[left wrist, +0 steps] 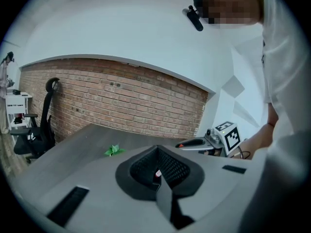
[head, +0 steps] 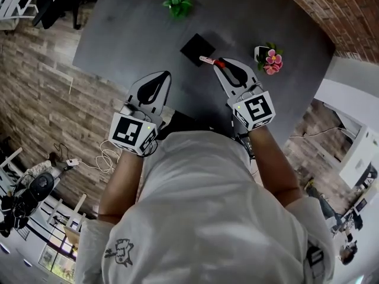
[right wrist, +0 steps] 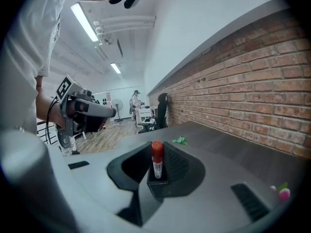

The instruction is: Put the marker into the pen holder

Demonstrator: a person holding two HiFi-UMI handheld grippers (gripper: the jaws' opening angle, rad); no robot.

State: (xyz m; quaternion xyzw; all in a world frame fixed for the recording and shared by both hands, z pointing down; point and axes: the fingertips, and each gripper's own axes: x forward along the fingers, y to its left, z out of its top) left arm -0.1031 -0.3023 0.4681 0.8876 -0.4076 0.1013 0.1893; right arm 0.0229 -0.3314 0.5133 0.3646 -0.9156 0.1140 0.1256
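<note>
While the right gripper pinches the marker near its red cap, the white barrel sticks out crosswise from the jaws. It points left and slightly far, toward the black square pen holder on the desk. The free end lies just at the holder's near right corner. From the right gripper view the marker stands red cap up, directly over the holder, so I judge that it only needs lowering along its own long axis. Whether the tip is already inside I cannot tell. The marker is short and slim, with small print on its barrel. The left gripper, farther away on the near left, has its jaws pressed together and holds nothing.
</note>
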